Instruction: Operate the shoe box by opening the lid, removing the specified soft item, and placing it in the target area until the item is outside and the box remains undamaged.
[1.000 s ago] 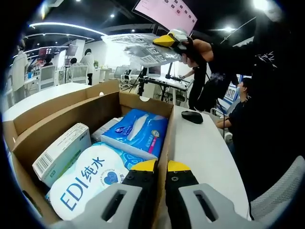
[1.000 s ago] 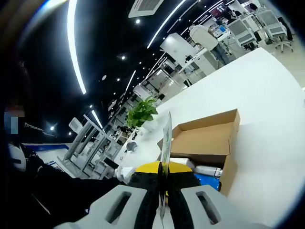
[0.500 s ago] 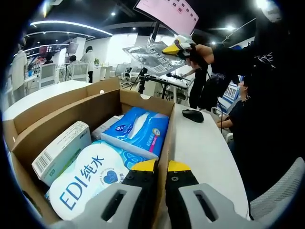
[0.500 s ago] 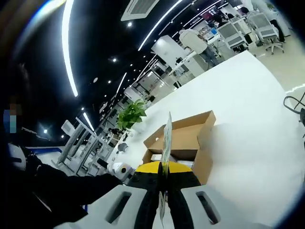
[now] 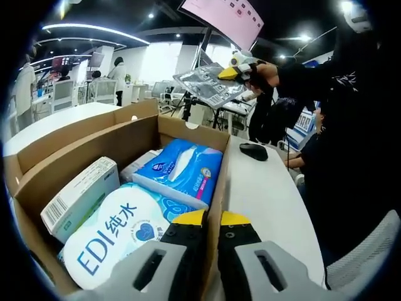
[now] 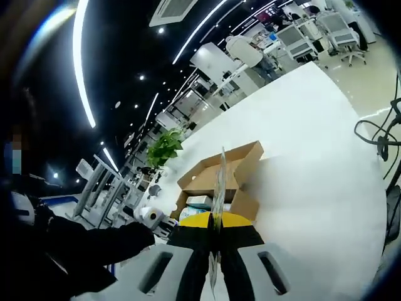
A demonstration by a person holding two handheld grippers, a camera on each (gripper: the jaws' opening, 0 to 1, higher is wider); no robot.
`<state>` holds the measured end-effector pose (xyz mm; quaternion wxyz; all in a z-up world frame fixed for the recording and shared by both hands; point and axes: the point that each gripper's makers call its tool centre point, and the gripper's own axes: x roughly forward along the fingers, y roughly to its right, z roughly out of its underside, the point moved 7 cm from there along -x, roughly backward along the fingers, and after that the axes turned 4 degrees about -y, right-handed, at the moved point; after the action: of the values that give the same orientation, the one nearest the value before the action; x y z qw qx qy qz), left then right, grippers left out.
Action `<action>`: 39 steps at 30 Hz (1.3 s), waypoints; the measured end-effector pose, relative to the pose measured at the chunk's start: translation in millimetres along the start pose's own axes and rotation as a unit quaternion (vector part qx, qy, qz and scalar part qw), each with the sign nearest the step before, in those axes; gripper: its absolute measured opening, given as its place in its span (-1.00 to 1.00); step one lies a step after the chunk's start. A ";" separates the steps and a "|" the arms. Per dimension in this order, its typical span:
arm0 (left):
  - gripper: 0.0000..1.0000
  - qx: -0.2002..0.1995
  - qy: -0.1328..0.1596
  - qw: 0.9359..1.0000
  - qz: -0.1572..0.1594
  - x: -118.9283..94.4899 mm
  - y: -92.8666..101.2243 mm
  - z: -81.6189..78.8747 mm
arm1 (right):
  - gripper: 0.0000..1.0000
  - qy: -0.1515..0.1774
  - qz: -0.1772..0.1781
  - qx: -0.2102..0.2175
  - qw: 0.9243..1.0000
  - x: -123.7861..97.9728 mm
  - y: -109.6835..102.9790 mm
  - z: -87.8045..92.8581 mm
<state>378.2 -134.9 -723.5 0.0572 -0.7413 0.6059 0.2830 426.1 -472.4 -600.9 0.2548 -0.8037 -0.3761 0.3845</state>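
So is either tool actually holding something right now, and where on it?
Yes. The right tool pinches a flat silvery packet by one edge, holding it in the air. The left tool is closed on the cardboard box's side wall.

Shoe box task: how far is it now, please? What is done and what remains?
Done: the shoe box is open. In hand: the right gripper is shut on a silver pouch, held above the white table. Left: setting it down. The left gripper pinches the box's near wall.
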 end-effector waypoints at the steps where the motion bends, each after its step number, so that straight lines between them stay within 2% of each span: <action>1: -0.92 0.000 0.000 1.000 0.000 0.0 -0.1 0.0 | -1.00 -0.002 0.001 0.000 1.000 0.1 3.3 0.1; 3: -0.91 -0.002 -0.004 1.000 0.001 0.2 -0.8 -0.4 | -1.00 -0.005 0.004 0.004 1.000 0.7 8.0 0.3; 6: -0.92 0.001 -0.026 1.000 0.001 1.4 -1.5 -1.7 | -1.00 -0.015 0.012 0.003 1.000 2.9 16.2 2.1; 9: -0.92 0.003 -0.031 1.000 -0.001 1.8 -1.2 -1.4 | -1.00 -0.023 0.020 0.005 1.000 6.5 25.0 4.8; 15: -0.91 -0.010 -0.033 0.999 -0.002 2.6 -1.4 0.3 | -1.00 -0.062 0.040 -0.005 0.997 17.1 40.2 17.1; 18: -0.89 -0.031 -0.031 0.999 0.001 2.3 -1.9 0.5 | -1.00 -0.069 0.043 -0.003 0.997 20.2 44.6 20.0; 30: -0.89 -0.026 -0.019 0.999 0.006 2.9 -2.2 1.2 | -1.00 -0.097 0.053 -0.002 0.994 34.9 58.7 29.9; 39: -0.89 -0.032 -0.023 0.999 0.006 4.7 -2.6 1.0 | -1.00 -0.120 0.066 0.009 0.991 37.6 72.7 40.8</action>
<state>380.8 -137.8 -727.3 0.0461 -0.7325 0.5995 0.3192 438.7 -480.2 -691.2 0.1893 -0.7724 -0.3464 0.4975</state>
